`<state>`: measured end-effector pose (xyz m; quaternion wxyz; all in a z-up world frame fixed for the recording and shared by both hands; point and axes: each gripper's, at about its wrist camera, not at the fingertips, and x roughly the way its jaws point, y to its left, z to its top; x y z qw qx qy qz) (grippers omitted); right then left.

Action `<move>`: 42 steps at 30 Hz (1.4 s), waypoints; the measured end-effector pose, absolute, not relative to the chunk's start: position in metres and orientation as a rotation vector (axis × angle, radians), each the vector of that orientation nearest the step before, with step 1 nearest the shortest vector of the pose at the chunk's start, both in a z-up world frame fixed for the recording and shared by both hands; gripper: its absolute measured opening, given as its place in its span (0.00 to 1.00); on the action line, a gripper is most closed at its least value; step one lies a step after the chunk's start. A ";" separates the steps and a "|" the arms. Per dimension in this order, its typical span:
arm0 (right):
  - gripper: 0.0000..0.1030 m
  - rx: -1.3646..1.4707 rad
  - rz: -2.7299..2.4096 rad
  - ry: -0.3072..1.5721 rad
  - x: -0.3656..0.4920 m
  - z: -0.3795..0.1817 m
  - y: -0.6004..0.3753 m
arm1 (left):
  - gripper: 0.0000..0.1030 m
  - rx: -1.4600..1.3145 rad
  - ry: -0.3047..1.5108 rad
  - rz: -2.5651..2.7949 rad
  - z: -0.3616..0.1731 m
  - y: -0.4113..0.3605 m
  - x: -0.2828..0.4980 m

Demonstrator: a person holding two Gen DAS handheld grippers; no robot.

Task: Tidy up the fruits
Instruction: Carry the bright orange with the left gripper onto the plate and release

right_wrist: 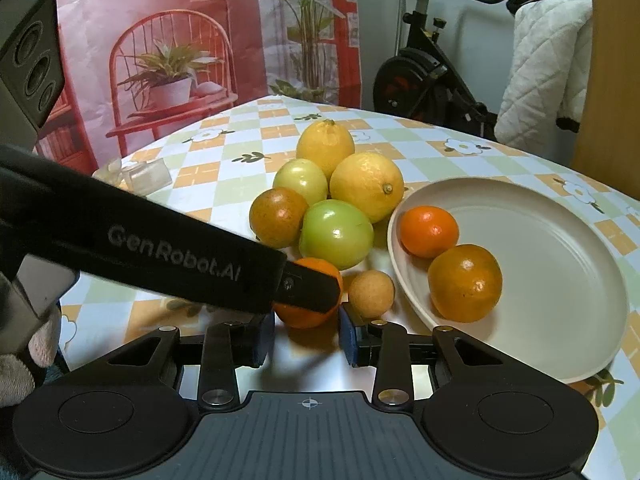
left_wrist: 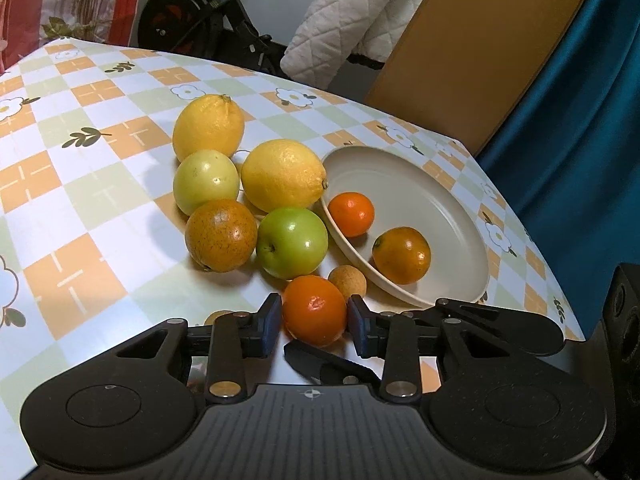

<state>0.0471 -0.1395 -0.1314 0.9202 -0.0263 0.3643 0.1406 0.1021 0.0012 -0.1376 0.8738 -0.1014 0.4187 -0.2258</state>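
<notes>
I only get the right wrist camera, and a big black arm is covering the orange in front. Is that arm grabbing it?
Observer: Yes. In the left wrist view the left gripper has its jaws closed on the front orange, with a blue pad against each side.
Operator: Is any more fruit hiding behind that arm?
Observer: Maybe. A small tan round thing peeks out beside the left finger. Most of it is hidden, so I cannot name it.
</notes>
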 end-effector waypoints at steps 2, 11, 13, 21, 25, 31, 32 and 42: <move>0.31 -0.048 0.290 0.749 0.046 -0.131 -0.140 | 0.36 -0.221 0.878 -0.474 -0.138 0.002 0.101; 0.32 -0.044 0.294 0.743 0.040 -0.128 -0.140 | 0.35 -0.208 0.883 -0.492 -0.134 0.004 0.091; 0.32 -0.046 0.289 0.740 0.036 -0.126 -0.140 | 0.35 -0.207 0.880 -0.500 -0.132 0.003 0.089; 0.32 -0.037 0.247 0.711 0.022 -0.113 -0.149 | 0.35 -0.165 0.839 -0.552 -0.120 -0.010 0.082; 0.32 -0.035 0.227 0.692 0.018 -0.107 -0.154 | 0.35 -0.130 0.820 -0.570 -0.112 -0.019 0.081; 0.32 -0.008 0.194 0.664 0.013 -0.101 -0.167 | 0.35 -0.094 0.813 -0.606 -0.104 -0.036 0.084; 0.32 -0.002 0.183 0.660 0.012 -0.100 -0.171 | 0.35 -0.084 0.811 -0.612 -0.103 -0.039 0.085; 0.32 0.051 0.065 0.651 0.011 -0.105 -0.201 | 0.36 -0.017 0.827 -0.675 -0.105 -0.082 0.101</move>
